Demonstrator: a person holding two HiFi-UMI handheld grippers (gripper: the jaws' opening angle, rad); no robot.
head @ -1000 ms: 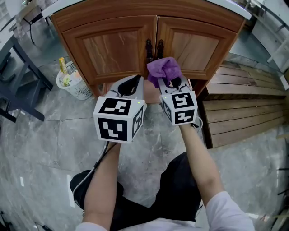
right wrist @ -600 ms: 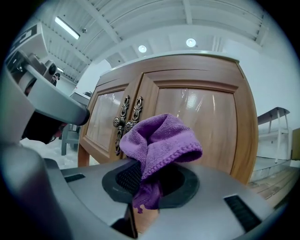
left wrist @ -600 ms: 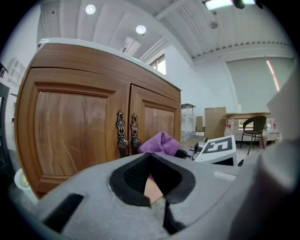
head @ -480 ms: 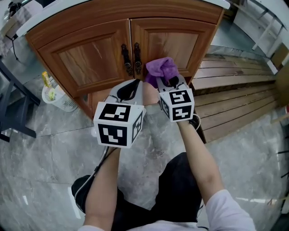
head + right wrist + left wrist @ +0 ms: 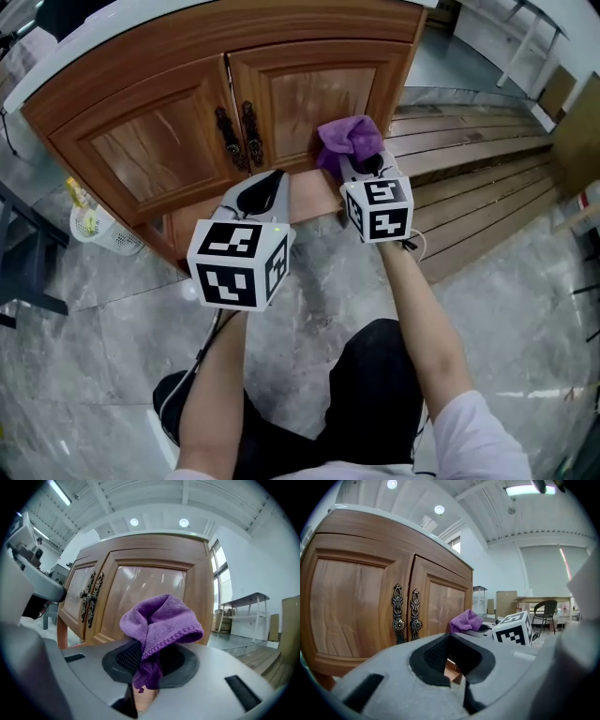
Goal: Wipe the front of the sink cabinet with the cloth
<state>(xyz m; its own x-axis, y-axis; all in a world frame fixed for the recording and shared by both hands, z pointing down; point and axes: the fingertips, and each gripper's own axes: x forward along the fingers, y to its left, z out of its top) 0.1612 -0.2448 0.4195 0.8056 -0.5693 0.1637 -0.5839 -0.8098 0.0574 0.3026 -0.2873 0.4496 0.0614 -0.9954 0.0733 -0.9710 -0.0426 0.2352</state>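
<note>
Nearest, low before cabinet front: grey left tool [image 5: 451, 660] with jaws together, nothing between. Beside it, grey right tool [image 5: 147, 667] clamped on purple terry cloth [image 5: 159, 623]. Tail pinched, bunched fold bulging above jaws. Cloth long axis runs along jaws, fold pointing at right door [image 5: 323, 94] of brown wooden two-door sink cabinet [image 5: 178, 131], lower part. Contact unclear.

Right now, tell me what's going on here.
A person faces the wooden sink cabinet with a gripper in each hand. The right gripper is shut on a purple cloth, held up close to the right door. Whether the cloth touches the wood cannot be told. The left gripper is shut on nothing and is held off the cabinet, near the door handles.
</note>
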